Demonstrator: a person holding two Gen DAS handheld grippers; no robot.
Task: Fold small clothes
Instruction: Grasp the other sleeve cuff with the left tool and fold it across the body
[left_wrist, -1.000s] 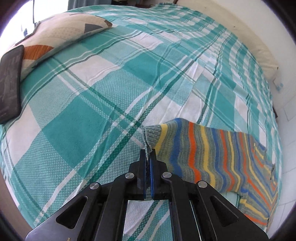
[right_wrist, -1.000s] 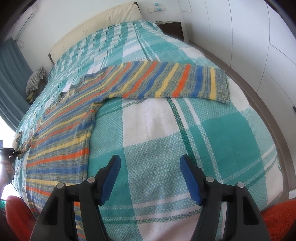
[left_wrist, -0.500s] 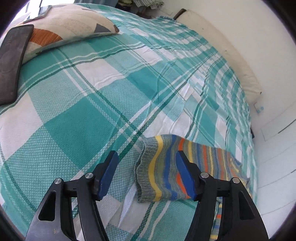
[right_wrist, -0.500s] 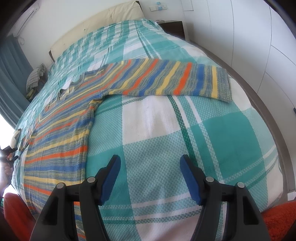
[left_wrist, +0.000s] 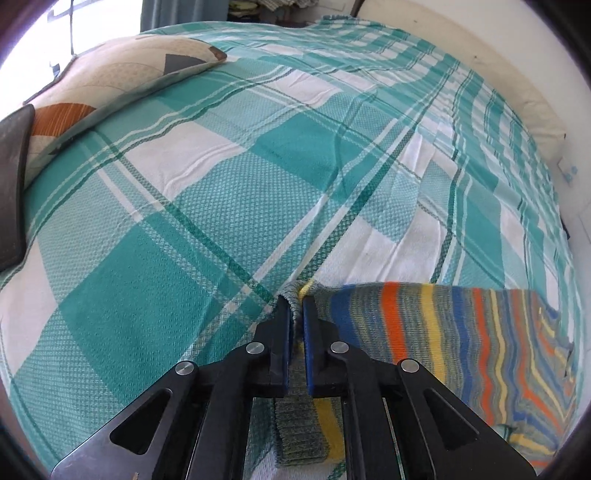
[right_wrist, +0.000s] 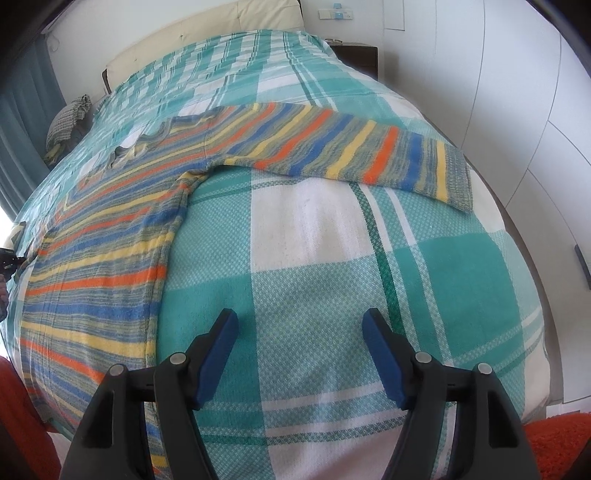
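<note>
One sweater cuff (left_wrist: 295, 295) pinched in left hand-held gripper (left_wrist: 296, 306).

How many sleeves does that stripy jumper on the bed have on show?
2. One sleeve lies stretched flat across the checked bedspread, ahead of the open right gripper. The other sleeve's cuff is pinched in the left gripper, whose jaws have just been closing.

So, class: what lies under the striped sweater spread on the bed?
Under the striped sweater lies the teal-and-white checked bedspread, visible all around it. The part beneath the knit is covered, so anything there stays unseen.
</note>
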